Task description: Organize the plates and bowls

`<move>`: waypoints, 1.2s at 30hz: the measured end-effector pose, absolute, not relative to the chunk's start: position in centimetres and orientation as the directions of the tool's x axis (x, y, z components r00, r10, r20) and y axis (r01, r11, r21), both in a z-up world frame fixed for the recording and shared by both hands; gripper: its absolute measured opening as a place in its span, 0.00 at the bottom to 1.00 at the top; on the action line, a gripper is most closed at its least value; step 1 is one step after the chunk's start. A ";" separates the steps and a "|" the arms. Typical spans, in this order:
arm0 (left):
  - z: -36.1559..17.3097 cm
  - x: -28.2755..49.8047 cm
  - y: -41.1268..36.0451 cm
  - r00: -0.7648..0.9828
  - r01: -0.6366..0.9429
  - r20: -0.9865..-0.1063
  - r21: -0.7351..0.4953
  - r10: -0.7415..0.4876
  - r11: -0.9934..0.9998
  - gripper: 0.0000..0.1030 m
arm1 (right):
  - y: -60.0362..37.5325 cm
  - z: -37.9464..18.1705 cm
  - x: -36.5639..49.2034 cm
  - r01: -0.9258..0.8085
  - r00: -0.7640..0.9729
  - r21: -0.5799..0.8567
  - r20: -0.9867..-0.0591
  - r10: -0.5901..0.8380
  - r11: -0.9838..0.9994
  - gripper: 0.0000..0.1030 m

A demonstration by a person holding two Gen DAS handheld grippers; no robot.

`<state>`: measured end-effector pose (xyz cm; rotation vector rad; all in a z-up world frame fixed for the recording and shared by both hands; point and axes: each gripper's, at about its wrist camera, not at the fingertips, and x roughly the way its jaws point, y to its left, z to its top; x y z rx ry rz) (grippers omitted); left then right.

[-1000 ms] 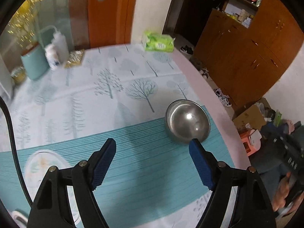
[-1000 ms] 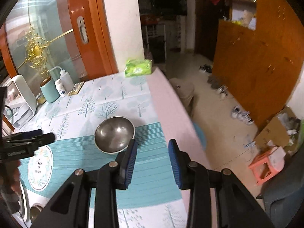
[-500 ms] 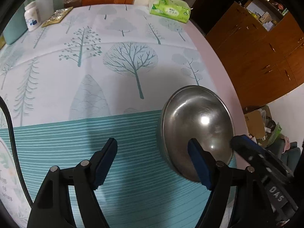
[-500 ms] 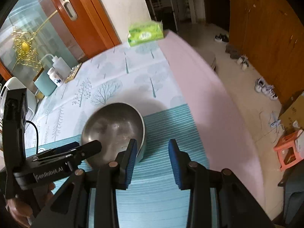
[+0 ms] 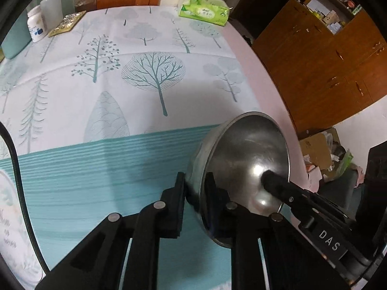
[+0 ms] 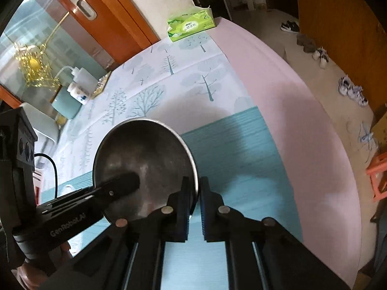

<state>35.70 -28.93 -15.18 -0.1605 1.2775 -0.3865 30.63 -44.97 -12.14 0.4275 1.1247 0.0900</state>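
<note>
- With both tools clamped on one steel bowl (image 5: 244,159), I judge the main risk to be a slip: each grip is only a thin pinch on smooth, curved metal, and uneven pull between my two hands could twist the rim out of one pair of pads.
- If that happens, the bowl would likely drop onto the teal band of the tree-print cloth on the surface (image 5: 101,169), or roll toward the pink edge (image 6: 278,101) nearby and off to the floor.
- My left hand-held gripper (image 5: 194,188) has just closed narrow on the bowl's left rim, one pad outside the wall, one inside.
- My right hand-held gripper (image 6: 194,191) has just closed too, nearly together, on the rim at the bowl's opposite side.
- Seen from the left wrist, the bowl looks tilted, mouth turned toward the right tool; whether its base touches the cloth I cannot tell.
- A patterned plate (image 5: 7,212) shows at the left border, well apart from the bowl.
</note>
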 end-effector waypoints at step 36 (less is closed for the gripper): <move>-6.6 5.8 -4.0 0.306 0.175 -0.862 -0.367 -0.404 0.914 0.20 | -22.0 -4.2 7.5 -0.205 0.386 0.358 -0.825 0.412 0.911 0.11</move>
